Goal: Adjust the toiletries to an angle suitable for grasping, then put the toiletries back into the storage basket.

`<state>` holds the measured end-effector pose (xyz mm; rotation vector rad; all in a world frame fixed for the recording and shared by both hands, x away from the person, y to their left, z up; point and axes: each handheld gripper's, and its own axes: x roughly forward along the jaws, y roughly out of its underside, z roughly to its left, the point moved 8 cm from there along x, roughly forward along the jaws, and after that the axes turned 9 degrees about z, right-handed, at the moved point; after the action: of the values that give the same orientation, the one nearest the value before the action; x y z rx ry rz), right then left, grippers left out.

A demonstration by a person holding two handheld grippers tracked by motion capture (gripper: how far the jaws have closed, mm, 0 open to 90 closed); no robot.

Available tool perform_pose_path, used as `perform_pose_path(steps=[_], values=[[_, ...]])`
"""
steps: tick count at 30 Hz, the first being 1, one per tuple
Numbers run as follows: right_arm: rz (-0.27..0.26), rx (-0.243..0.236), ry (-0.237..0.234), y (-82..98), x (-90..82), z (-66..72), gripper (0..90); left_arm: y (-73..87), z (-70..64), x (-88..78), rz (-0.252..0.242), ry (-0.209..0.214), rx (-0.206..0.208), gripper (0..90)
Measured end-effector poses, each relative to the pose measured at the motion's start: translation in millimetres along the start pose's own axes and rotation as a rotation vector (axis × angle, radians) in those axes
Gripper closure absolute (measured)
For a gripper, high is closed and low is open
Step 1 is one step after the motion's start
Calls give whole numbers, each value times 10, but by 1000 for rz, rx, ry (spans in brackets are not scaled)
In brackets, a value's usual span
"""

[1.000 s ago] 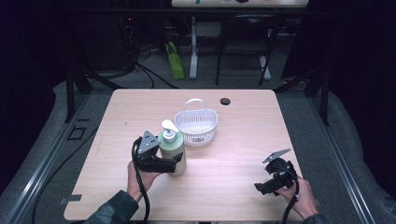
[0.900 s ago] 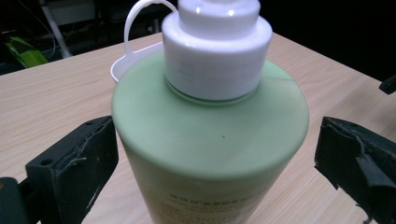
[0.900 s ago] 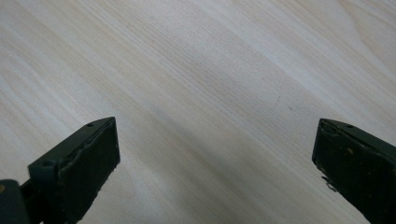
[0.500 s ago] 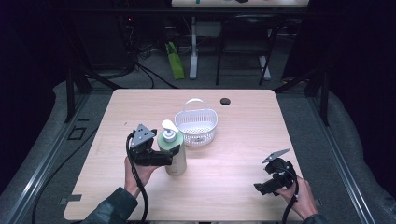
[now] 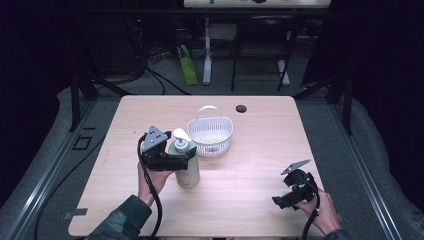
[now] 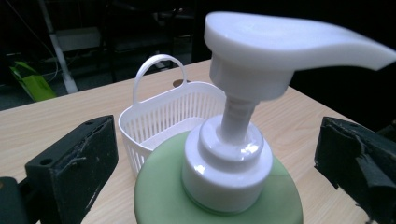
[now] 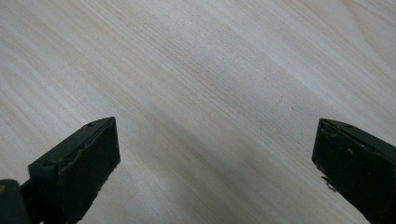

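A pale green soap bottle (image 5: 186, 172) with a white pump head (image 6: 285, 39) stands upright on the wooden table (image 5: 260, 150). My left gripper (image 5: 183, 160) is open, with one jaw on either side of the bottle's shoulder (image 6: 154, 200) and a small gap at each side. In the left gripper view the pump neck (image 6: 236, 116) rises between the jaws. Low at the table's front right, my right gripper (image 5: 283, 200) is open and faces bare wood (image 7: 210, 93), with nothing between its jaws.
A white slotted basket (image 5: 210, 134) with a handle (image 6: 154, 65) stands empty just behind and to the right of the bottle. A small black round object (image 5: 241, 108) lies near the table's far edge. Dark floor, cables and table legs surround the table.
My left gripper has shifted slightly left and up beside the bottle. The bottle, the basket and the right gripper have stayed where they were.
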<state>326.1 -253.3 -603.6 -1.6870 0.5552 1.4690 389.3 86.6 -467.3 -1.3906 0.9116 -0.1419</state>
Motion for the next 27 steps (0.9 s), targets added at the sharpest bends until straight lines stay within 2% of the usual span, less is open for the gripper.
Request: perform_pose_path(steps=[7,10,12,14,18,21,27], values=[[0,3,6,9,-8,-3,6,-71,-2,-29,-38,-2,-1,6],[0,1,-1,3,-5,12,9,-97,-8,-52,-63,-6,-2,62],[1,1,-1,5,-7,16,10,-113,-18,-80,-83,-10,-1,166],[1,-2,6,7,-7,0,12,-132,-33,-104,-104,-16,5,204],[2,2,-2,7,2,8,13,-150,-61,-135,-128,-2,20,380],[2,0,1,6,1,8,14,-151,-67,-145,-140,11,20,474],[3,0,1,7,2,8,15,-153,-74,-155,-150,18,25,555]])
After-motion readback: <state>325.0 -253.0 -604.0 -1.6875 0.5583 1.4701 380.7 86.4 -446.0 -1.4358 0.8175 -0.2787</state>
